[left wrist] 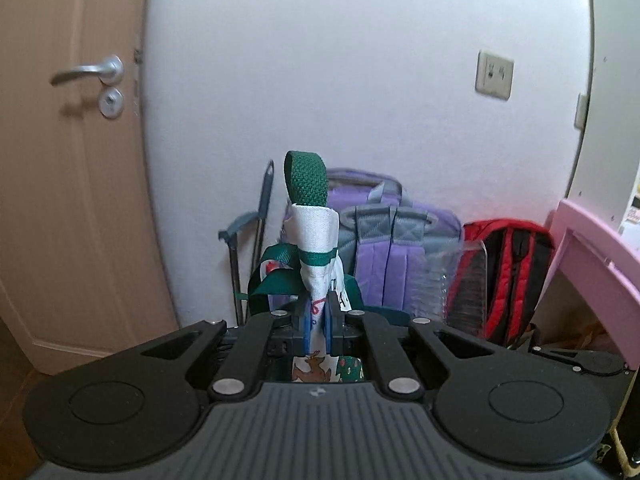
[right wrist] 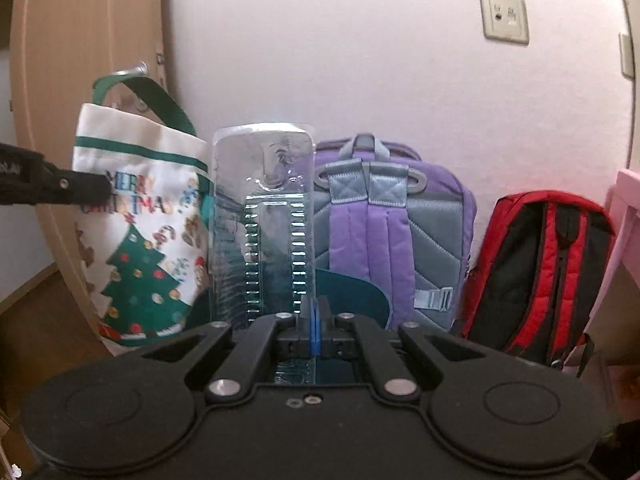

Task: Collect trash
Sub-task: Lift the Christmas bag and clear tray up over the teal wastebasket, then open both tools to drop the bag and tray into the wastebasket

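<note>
Your 2 views each look forward along a gripper's fingers, tilted slightly downward, toward the same white wall [left wrist: 360,80]. The left wrist view sits very close behind the tote [left wrist: 318,240] pinched at its fingers, with the door [left wrist: 68,160] on its left. The right wrist view sits close behind the clear packaging [right wrist: 264,216] and sees the tote [right wrist: 144,216] from the side. Both share the purple backpack [left wrist: 392,248] [right wrist: 392,232], red backpack [left wrist: 508,272] [right wrist: 548,272], wall socket [left wrist: 495,75] [right wrist: 505,18] and pink furniture [left wrist: 592,256] [right wrist: 628,216].
</note>
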{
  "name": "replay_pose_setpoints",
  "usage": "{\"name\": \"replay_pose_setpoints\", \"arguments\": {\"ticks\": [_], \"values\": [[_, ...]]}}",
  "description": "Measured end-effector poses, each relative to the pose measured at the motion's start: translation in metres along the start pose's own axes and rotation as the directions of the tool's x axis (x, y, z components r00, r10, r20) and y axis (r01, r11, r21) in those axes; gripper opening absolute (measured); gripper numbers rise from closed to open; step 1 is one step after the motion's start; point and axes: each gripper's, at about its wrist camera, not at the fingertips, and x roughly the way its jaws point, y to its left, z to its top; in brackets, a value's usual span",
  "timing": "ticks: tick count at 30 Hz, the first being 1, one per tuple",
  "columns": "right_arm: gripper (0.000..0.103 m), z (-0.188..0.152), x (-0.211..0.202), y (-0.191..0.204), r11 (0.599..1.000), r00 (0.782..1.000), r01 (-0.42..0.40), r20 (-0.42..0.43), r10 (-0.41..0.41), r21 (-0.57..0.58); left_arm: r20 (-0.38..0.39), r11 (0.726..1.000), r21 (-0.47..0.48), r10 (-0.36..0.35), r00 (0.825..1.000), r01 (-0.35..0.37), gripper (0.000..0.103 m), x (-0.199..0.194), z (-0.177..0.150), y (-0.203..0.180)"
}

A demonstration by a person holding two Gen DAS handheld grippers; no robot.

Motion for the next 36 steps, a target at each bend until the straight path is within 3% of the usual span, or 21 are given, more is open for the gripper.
{"name": "replay_pose_setpoints", "arguments": {"ticks": [6,13,26,29,31,32,33,36], "values": [[0.001,-0.011,0.049,-0.011,1.0,0.998,0.006,-0.067,-0.005,0.008,-0.104,1.0,0.011,-0.018,0.994,0.02,0.006,0.063,-0.025,-0.002],[0.001,-0.03,0.09,-0.013,1.0,0.989,-0.005,-0.15,0.004,-0.002,-0.236,0.999,0.022,-0.032,0.971,0.038,0.006,0.119,-0.063,0.0],[0.012,-0.038,0.105,-0.011,0.999,0.977,0.016,-0.21,-0.026,-0.049,-0.386,0.998,0.008,-0.057,0.921,0.065,0.01,0.153,-0.084,-0.002],[0.019,-0.038,0.099,-0.012,0.999,0.978,0.016,-0.205,-0.025,-0.045,-0.388,0.998,0.008,-0.055,0.92,0.063,0.019,0.149,-0.083,-0.002],[0.023,-0.037,0.092,-0.011,0.999,0.98,0.016,-0.199,-0.026,-0.05,-0.385,0.998,0.002,-0.057,0.921,0.063,0.039,0.143,-0.083,-0.002],[0.023,-0.036,0.089,-0.011,0.999,0.98,0.016,-0.197,-0.025,-0.051,-0.378,0.998,-0.001,-0.056,0.924,0.06,0.058,0.14,-0.082,-0.002],[0.024,-0.036,0.084,-0.011,0.999,0.981,0.015,-0.194,-0.025,-0.051,-0.367,0.998,-0.003,-0.052,0.929,0.055,0.064,0.136,-0.081,-0.002],[0.025,-0.034,0.068,-0.01,0.999,0.983,0.009,-0.185,-0.019,-0.053,-0.35,0.998,-0.022,-0.066,0.934,0.062,0.064,0.12,-0.077,-0.002]]}}
